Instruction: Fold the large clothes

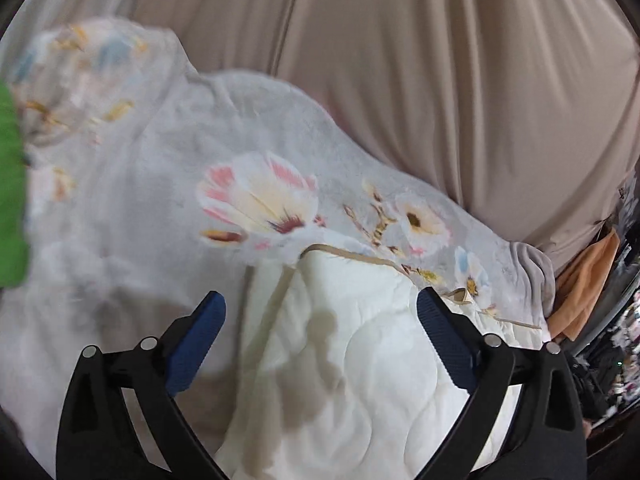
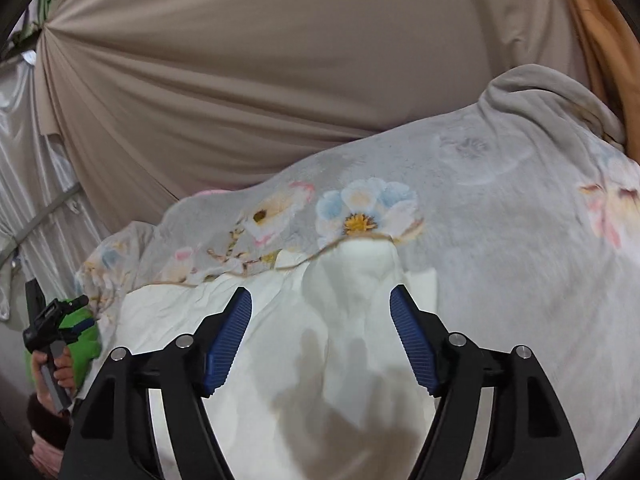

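Left wrist view: nearest, the left hand-held gripper [image 1: 320, 320] with jaws spread wide, nothing between the blue pads [image 1: 200, 344], hovering over the cream quilted underside [image 1: 360, 360] of a large blanket [image 1: 160, 184]. Grey floral face lies beyond and to the left; a tan-piped edge [image 1: 344, 254] marks where the face is turned back. Beige draped fabric [image 1: 440, 80] fills the far side; an orange cloth [image 1: 584, 284] sits at far right, a green sleeve [image 1: 10, 184] at the left margin. Right wrist view: right hand-held gripper [image 2: 320, 320] likewise open and empty, over the same cream underside [image 2: 280, 360], a raised peak [image 2: 360, 264] of it just ahead under the piped edge [image 2: 360, 240]. Grey floral face spreads right and far. At near left, a hand [image 2: 60, 372] holding the other tool. Judgement: blanket looks thick, soft, plush, bulky rather than slippery, likely to sag under its own weight. Best hold seems the piped edge or a corner, pinching both layers.
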A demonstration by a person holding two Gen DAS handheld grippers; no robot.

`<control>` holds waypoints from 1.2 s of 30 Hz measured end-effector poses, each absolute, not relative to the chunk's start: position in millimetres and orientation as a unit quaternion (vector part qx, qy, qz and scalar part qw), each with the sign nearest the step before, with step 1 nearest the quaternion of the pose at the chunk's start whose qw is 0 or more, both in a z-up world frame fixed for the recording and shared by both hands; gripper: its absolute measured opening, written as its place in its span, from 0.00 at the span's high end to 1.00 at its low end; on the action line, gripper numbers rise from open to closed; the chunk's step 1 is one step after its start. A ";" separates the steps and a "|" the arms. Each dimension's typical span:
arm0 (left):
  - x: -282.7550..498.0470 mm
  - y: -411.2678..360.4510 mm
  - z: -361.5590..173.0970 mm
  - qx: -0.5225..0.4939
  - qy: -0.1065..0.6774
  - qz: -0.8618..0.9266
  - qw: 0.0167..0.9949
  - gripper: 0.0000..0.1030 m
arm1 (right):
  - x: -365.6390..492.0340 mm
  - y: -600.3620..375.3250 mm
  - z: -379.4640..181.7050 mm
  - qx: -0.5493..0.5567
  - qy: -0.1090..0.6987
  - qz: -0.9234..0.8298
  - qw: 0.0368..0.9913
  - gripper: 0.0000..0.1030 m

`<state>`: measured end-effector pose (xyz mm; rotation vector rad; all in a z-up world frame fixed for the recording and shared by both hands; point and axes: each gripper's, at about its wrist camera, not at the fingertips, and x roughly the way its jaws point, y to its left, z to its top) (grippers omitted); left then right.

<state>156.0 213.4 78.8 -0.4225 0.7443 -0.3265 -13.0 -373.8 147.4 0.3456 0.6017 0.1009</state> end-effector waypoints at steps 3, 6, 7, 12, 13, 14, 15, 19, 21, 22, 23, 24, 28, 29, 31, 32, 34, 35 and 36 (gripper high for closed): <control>204.3 206.3 44.5 -0.240 0.425 -0.158 0.858 0.09 | 33.0 -371.9 125.5 0.169 0.335 -0.002 0.927 0.33; 219.3 200.9 25.5 -0.254 0.438 -0.150 0.849 0.48 | 59.3 -374.9 101.2 0.176 0.379 -0.014 0.908 0.84; 220.5 197.1 25.6 -0.246 0.437 -0.164 0.849 0.59 | 59.6 -373.2 99.5 0.178 0.380 0.004 0.908 0.90; 208.1 191.3 51.0 -0.220 0.372 -0.174 0.885 0.90 | 30.3 -360.3 155.8 0.170 0.251 0.053 0.951 0.92; 206.7 192.5 54.5 -0.217 0.361 -0.166 0.892 0.90 | 30.5 -363.3 160.1 0.174 0.242 0.045 0.954 0.92; 208.9 191.2 52.4 -0.209 0.359 -0.153 0.897 0.90 | 34.6 -365.4 159.7 0.175 0.245 0.035 0.953 0.92; 213.3 188.2 44.7 -0.196 0.367 -0.143 0.898 0.90 | 45.2 -369.7 149.4 0.175 0.268 0.023 0.947 0.93; 229.4 175.2 -3.4 -0.161 0.420 -0.118 0.885 0.89 | 85.4 -369.9 65.2 0.138 0.401 -0.035 0.905 0.93; 230.1 176.4 -7.6 -0.165 0.420 -0.114 0.885 0.88 | 86.5 -370.2 63.6 0.140 0.409 -0.045 0.901 0.92; 231.4 176.3 -7.4 -0.164 0.421 -0.113 0.885 0.88 | 88.0 -369.1 63.2 0.133 0.414 -0.046 0.899 0.92; 231.9 177.1 -7.7 -0.167 0.422 -0.114 0.884 0.87 | 90.4 -369.1 60.5 0.131 0.422 -0.048 0.896 0.92; 232.5 178.4 -7.9 -0.171 0.421 -0.115 0.884 0.87 | 91.1 -370.2 60.0 0.134 0.425 -0.046 0.894 0.92; 223.4 185.9 -1.5 -0.183 0.404 -0.107 0.890 0.81 | 82.2 -383.0 68.5 0.179 0.410 -0.044 0.893 0.78; 217.0 189.3 6.5 -0.182 0.393 -0.096 0.896 0.75 | 74.7 -388.5 74.4 0.194 0.397 -0.053 0.895 0.72; 197.3 196.4 30.5 -0.169 0.358 -0.060 0.916 0.56 | 52.0 -397.0 94.8 0.218 0.358 -0.074 0.905 0.55; 185.9 199.3 43.7 -0.161 0.336 -0.052 0.927 0.51 | 41.1 -397.4 105.8 0.220 0.338 -0.078 0.912 0.55; 163.7 199.4 74.6 -0.140 0.299 -0.055 0.942 0.51 | 23.6 -384.7 129.8 0.202 0.309 -0.063 0.927 0.63; 155.4 194.5 88.2 -0.130 0.289 -0.063 0.946 0.51 | 19.2 -371.7 140.1 0.189 0.301 -0.042 0.934 0.66; 145.2 183.3 104.1 -0.118 0.278 -0.083 0.950 0.51 | 16.1 -350.2 149.6 0.171 0.297 -0.010 0.939 0.67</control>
